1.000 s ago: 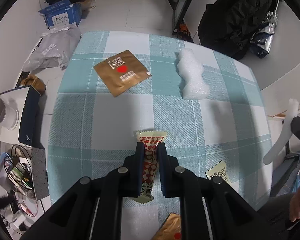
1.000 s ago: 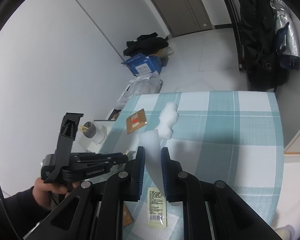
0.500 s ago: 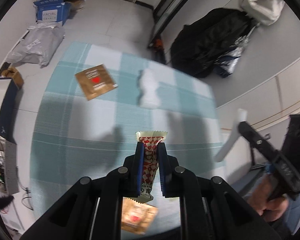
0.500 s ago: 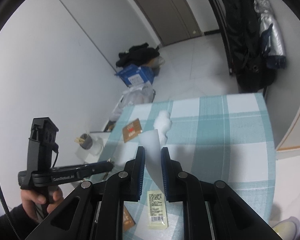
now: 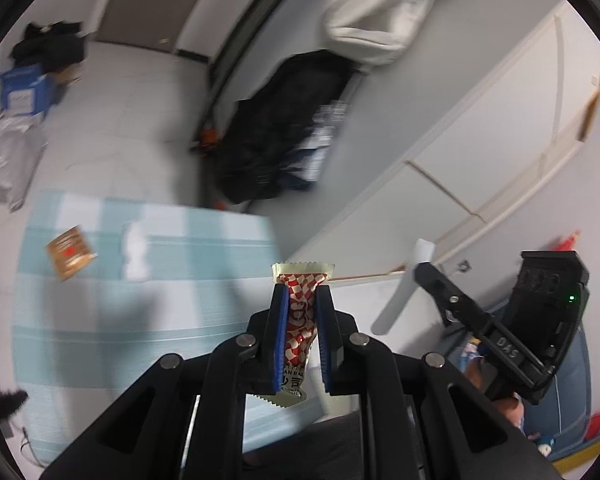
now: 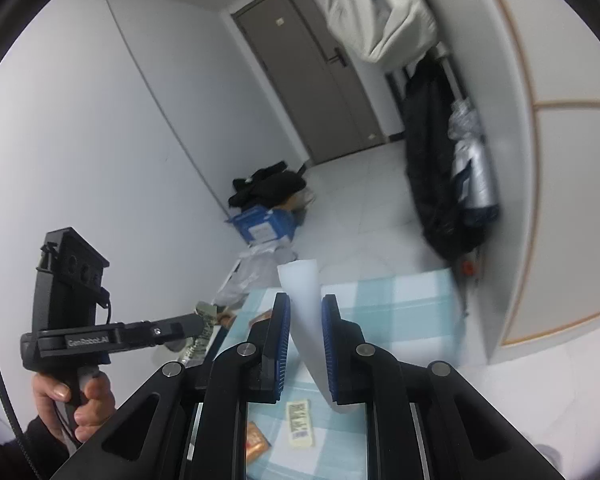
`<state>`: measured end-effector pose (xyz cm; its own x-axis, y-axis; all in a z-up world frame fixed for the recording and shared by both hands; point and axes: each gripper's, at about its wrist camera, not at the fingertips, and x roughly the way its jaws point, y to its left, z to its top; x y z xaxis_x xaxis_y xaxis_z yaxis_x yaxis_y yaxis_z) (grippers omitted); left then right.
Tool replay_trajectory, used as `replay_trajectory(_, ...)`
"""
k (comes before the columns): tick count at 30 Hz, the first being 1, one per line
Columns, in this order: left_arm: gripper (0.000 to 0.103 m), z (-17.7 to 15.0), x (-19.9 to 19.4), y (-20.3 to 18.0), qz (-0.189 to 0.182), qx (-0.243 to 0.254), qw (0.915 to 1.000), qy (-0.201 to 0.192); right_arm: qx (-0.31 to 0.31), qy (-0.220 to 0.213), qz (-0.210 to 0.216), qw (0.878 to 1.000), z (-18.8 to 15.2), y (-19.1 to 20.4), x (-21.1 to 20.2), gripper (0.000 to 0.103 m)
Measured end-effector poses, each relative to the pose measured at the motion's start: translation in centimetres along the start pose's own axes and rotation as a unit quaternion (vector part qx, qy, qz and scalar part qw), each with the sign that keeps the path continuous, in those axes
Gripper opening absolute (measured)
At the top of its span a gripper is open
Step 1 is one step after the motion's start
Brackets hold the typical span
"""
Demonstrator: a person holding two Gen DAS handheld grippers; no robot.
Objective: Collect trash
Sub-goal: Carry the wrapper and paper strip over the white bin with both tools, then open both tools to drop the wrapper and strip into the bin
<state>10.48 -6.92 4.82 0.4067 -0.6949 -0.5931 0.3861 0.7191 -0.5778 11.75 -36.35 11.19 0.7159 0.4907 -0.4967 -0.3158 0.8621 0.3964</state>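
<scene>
Trash is in both claws, clear of the counter [image 5: 148, 320]: the left claw [image 5: 301, 300] is clamped on a checkered wrapper [image 5: 300, 312], the right claw [image 6: 303, 312] on a white strip [image 6: 306, 312], likely for carrying to a bin. A brown packet [image 5: 71, 252] and white foam [image 5: 135, 254] lie far left on the cloth.

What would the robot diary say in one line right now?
left gripper: shut on checkered wrapper | right gripper: shut on white strip | table: gold packet left
</scene>
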Motion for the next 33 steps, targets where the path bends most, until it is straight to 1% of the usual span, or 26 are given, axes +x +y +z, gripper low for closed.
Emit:
replay_trajectory(2,0.010,0.2,0.8,-2.4,-0.011,0.016,0.9998,0.003,-0.002,-0.013,-0.008,1.000,0.7,-0.6,-2.3,0.015)
replay_trajectory(4,0.010,0.2,2.0,-4.8,-0.036,0.027,0.9989,0.010,-0.004,-0.028,-0.020,0.999,1.2,-1.4,-5.0,0.015)
replay_trajectory(7,0.010,0.1,3.7,-7.5,-0.061,0.041,0.9971,0.020,-0.001,-0.045,-0.037,0.998,1.3,-2.8,-8.1,0.015)
replay_trajectory(10,0.010,-0.4,6.3,-10.4,-0.090,0.051,0.9938,0.042,0.008,-0.061,-0.065,0.996,0.6,-4.9,-11.1,0.015)
replay_trajectory(13,0.010,-1.1,8.9,-12.8,-0.103,0.068,0.9905,0.060,0.023,-0.069,-0.092,0.993,-0.3,-7.5,-13.7,0.012)
replay_trajectory(14,0.010,-1.3,9.2,-13.3,-0.107,0.071,0.9896,0.066,0.029,-0.073,-0.106,0.991,-0.9,-8.6,-14.7,0.012)
replay_trajectory(16,0.010,-1.9,11.1,-14.6,-0.113,0.078,0.9868,0.086,0.040,-0.076,-0.125,0.988,-1.9,-10.3,-15.8,0.012)
replay_trajectory(19,0.010,-2.7,13.4,-15.7,-0.112,0.092,0.9834,0.109,0.067,-0.073,-0.144,0.985,-3.8,-12.9,-17.1,0.012)
replay_trajectory(24,0.010,-4.8,17.8,-16.8,-0.095,0.105,0.9755,0.168,0.115,-0.067,-0.167,0.977,-7.3,-16.8,-18.0,0.011)
replay_trajectory(25,0.010,-5.3,19.4,-16.7,-0.092,0.106,0.9722,0.187,0.126,-0.065,-0.170,0.975,-8.0,-17.5,-17.9,0.011)
replay_trajectory(26,0.010,-5.8,20.0,-16.8,-0.088,0.107,0.9702,0.199,0.141,-0.060,-0.172,0.973,-9.0,-18.4,-17.8,0.011)
replay_trajectory(29,0.010,-7.4,23.2,-16.8,-0.071,0.107,0.9594,0.251,0.178,-0.047,-0.180,0.966,-11.6,-20.7,-17.2,0.011)
replay_trajectory(33,0.010,-9.1,26.8,-16.1,-0.055,0.100,0.9465,0.302,0.218,-0.025,-0.192,0.957,-14.6,-23.5,-15.8,0.011)
